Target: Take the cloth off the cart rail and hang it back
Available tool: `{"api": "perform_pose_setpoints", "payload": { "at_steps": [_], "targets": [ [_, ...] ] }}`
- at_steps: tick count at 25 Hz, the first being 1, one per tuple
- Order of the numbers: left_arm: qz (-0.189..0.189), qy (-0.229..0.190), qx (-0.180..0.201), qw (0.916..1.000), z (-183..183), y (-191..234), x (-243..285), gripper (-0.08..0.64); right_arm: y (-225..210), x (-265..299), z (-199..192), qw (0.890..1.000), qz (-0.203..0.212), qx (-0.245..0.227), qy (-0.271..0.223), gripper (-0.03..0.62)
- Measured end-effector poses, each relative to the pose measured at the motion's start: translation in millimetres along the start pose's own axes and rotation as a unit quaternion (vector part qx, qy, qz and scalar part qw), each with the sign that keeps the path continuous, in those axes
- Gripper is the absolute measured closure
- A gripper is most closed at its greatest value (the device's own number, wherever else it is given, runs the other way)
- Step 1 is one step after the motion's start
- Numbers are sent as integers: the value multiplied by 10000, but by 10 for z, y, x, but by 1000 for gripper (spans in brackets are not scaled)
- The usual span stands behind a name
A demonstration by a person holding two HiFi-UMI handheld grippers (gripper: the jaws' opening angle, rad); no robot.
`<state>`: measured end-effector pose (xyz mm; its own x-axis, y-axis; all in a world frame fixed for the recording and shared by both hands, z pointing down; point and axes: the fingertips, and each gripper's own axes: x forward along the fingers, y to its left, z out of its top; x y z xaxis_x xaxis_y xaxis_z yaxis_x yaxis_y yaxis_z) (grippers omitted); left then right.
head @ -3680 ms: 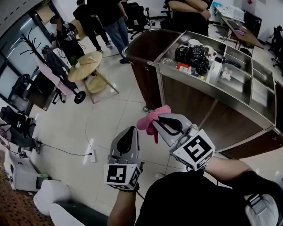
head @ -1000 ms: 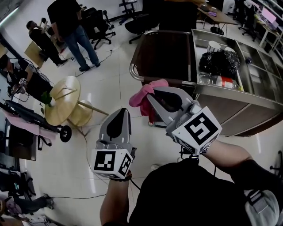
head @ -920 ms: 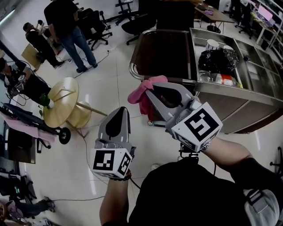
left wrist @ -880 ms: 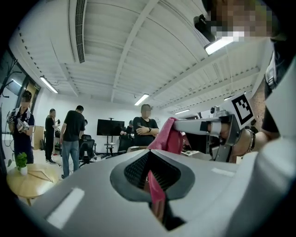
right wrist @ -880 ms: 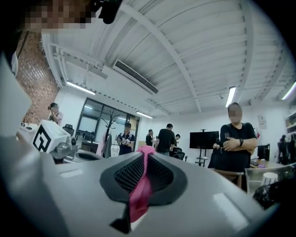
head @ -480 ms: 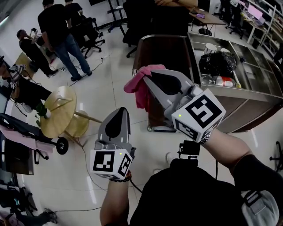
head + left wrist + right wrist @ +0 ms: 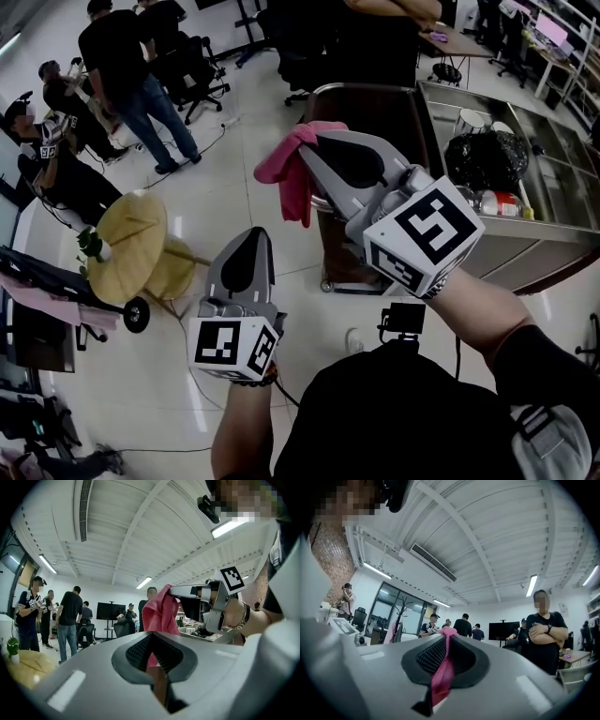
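A pink cloth (image 7: 288, 167) hangs from the tip of my right gripper (image 7: 307, 142), which is shut on its top edge and held high in front of the brown cart (image 7: 361, 112). The cart's steel rail (image 7: 323, 92) curves round its near end, just behind the cloth and apart from it. In the right gripper view the cloth (image 7: 442, 674) is a thin pink strip pinched between the jaws. My left gripper (image 7: 255, 234) is lower and to the left, shut with nothing in it. From the left gripper view the cloth (image 7: 160, 611) dangles ahead under the right gripper (image 7: 187, 591).
The cart's steel top (image 7: 553, 178) carries a black bag (image 7: 494, 150) and small items. A round wooden table (image 7: 129, 246) stands at the left. Several people (image 7: 131, 70) and office chairs (image 7: 192, 80) are on the tiled floor beyond.
My right gripper has lifted the cloth up and a little left, from level with the rail to above it. The left gripper has hardly moved.
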<state>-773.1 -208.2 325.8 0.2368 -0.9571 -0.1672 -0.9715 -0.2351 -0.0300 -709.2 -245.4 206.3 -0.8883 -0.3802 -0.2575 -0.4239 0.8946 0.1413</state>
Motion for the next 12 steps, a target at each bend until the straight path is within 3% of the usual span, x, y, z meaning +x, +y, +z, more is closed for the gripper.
{"api": "perform_pose_setpoints", "payload": {
  "at_steps": [6,12],
  "targets": [
    [114,-19,11,9999,-156,180,287,557,-281,192,-251,9999,50,124,-11,575],
    [15,161,-202,9997,-252,728,774,557,-702,875,-454,9993,-98,293,197,575]
  ]
}}
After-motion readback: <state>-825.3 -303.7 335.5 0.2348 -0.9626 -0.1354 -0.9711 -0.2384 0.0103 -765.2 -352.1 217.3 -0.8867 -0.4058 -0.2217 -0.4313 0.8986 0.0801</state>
